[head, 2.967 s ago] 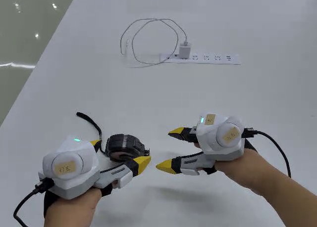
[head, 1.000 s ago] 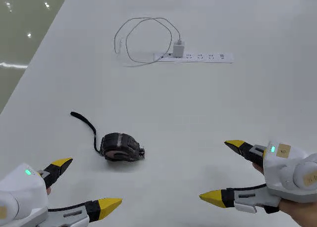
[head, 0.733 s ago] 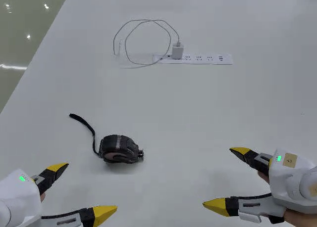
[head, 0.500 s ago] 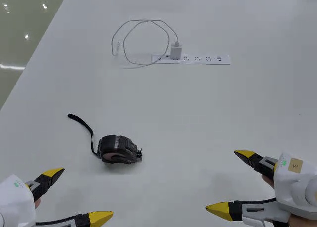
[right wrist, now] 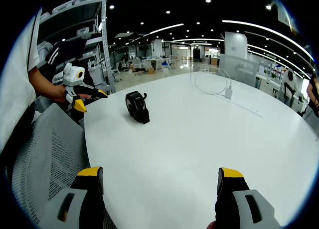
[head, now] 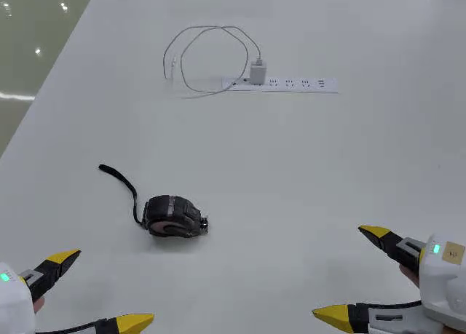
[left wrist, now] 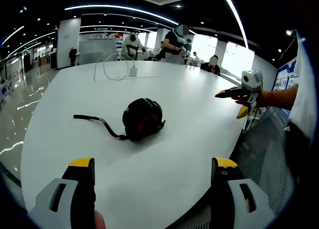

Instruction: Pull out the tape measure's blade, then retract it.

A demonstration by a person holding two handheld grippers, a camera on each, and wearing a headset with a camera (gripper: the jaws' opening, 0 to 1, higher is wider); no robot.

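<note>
Resting on the tabletop (head: 291, 167) left of centre, the tape measure (head: 173, 217) has its blade housed. Its hook end faces right, its long axis runs left-right, and its wrist strap (head: 120, 181) trails far-left. I hold the left gripper (head: 105, 288) and right gripper (head: 346, 272) at the near edge, fingers spread, empty. To pull well, I judge: clamp the case squarely, pinch the hook, draw straight right.

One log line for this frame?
left tongs: open, empty | right tongs: open, empty | tape measure: on table, blade retracted, untouched
</note>
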